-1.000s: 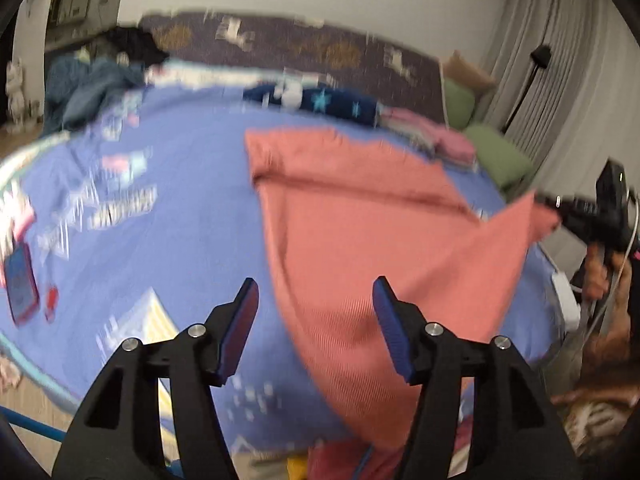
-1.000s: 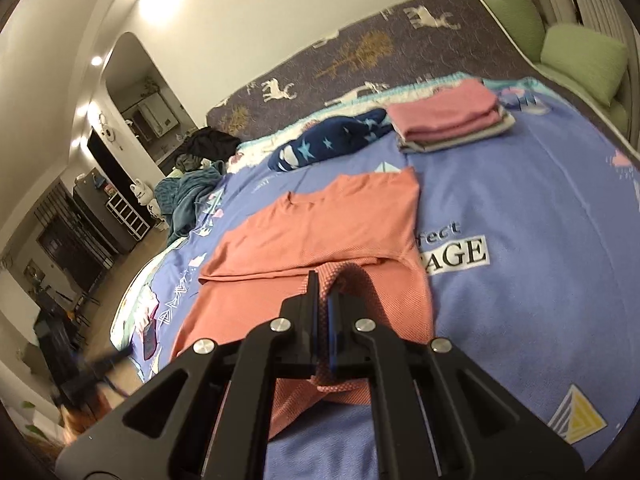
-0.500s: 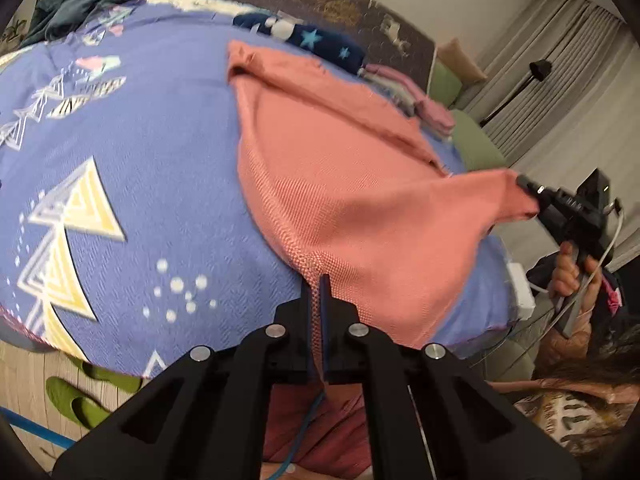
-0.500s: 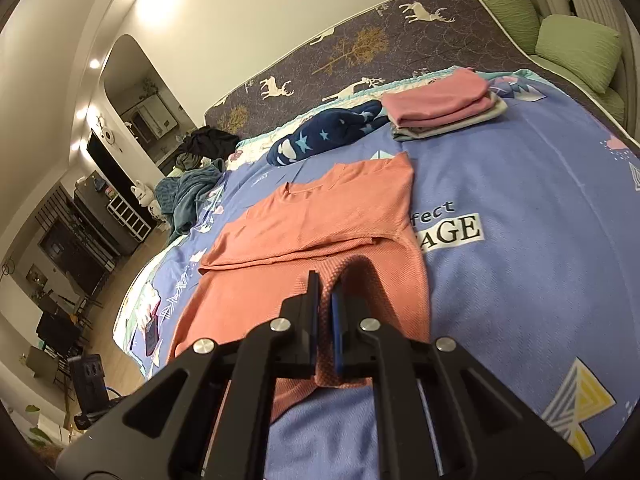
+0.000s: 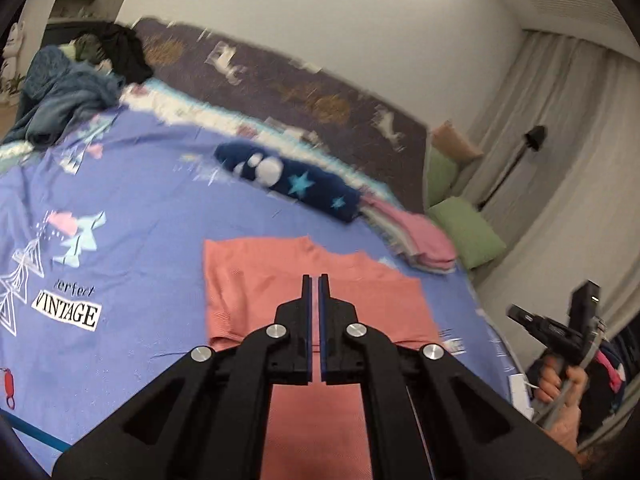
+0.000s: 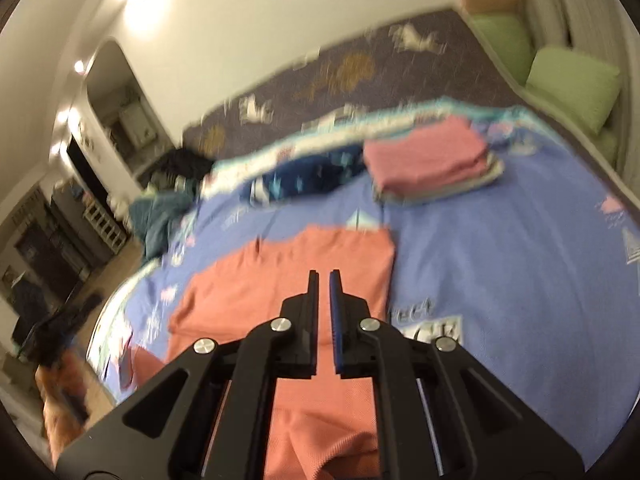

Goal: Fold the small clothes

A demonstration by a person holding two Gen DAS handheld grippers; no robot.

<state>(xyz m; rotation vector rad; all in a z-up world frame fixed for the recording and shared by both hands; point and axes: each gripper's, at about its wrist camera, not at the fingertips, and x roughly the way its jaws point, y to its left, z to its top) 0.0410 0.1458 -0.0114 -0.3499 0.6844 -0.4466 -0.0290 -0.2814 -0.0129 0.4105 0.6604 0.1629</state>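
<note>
Lying across the lower centre of both frames, the salmon shirt (image 5: 256, 280) rests on the blue bedspread (image 5: 140, 216), its neckline toward the upper part of the picture and its lower portion running down behind the tools. In the left wrist view the left gripper (image 5: 314, 280) fills the bottom middle, its jaws drawn to a narrow slit with only a thin sliver of shirt colour showing through; whether cloth is pinched there I cannot tell. In the right wrist view the right gripper (image 6: 324, 276) stands likewise in the bottom middle, jaws a shade further apart, blue pads facing each other, and again I cannot tell if fabric is caught between them. Bunched salmon folds sit at the bottom edge of that frame.

Printed on the bedspread at the left of the left wrist view is "perfect" in small script above a white label (image 5: 66, 314) reading "VINTAGE". The same print appears at the right of the right wrist view, blurred and partly hidden by the tool.

Toward the upper middle lies a navy star-patterned garment (image 5: 296, 188), and just right of it a folded pink stack (image 6: 428, 160). Green cushions (image 6: 572, 84) sit at the upper right. At the right edge of the left wrist view, the other tool appears in a hand (image 5: 560, 376).
</note>
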